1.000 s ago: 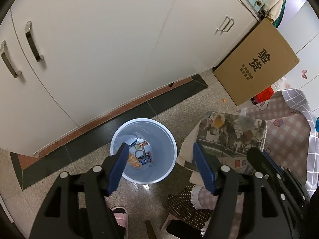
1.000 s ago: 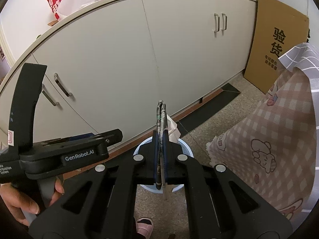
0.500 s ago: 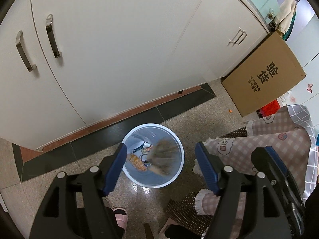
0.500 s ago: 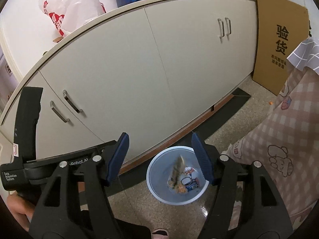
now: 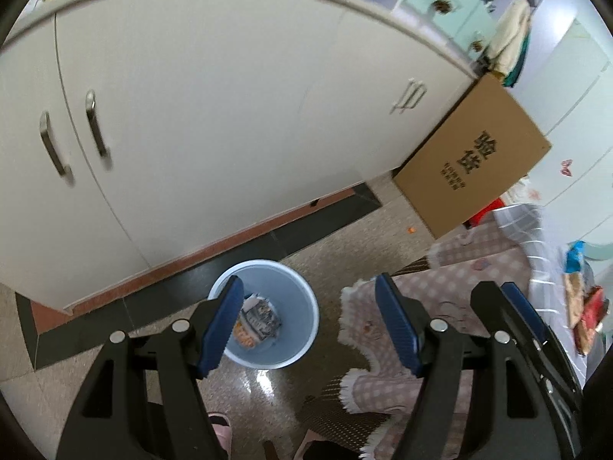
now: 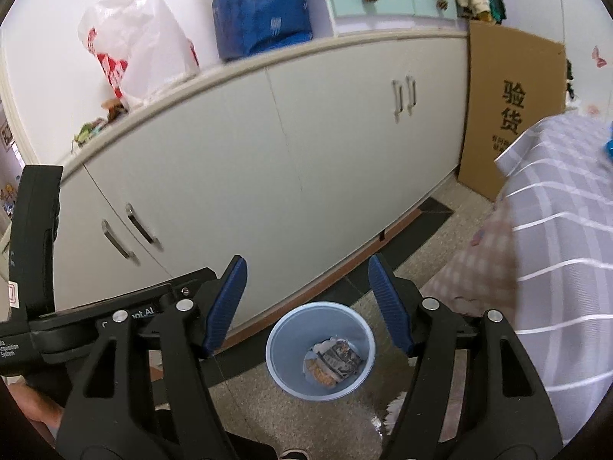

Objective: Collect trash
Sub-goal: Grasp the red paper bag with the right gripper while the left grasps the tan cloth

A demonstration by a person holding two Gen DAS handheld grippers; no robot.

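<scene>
newspaper (image 6: 337,358) dropped in bin (image 6: 283,329); only rt view shows bags (image 6: 130,53).

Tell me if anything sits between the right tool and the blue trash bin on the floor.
Nothing visible does. The right tool is open and empty, and the trash bin shows unobstructed between its fingers, with crumpled paper already inside.

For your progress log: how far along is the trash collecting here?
Done: folded paper and wrappers lie in the blue bin. In hand: nothing; left hand-held gripper and right hand-held gripper are open and empty. Left: packets remain on the checked cloth.
</scene>
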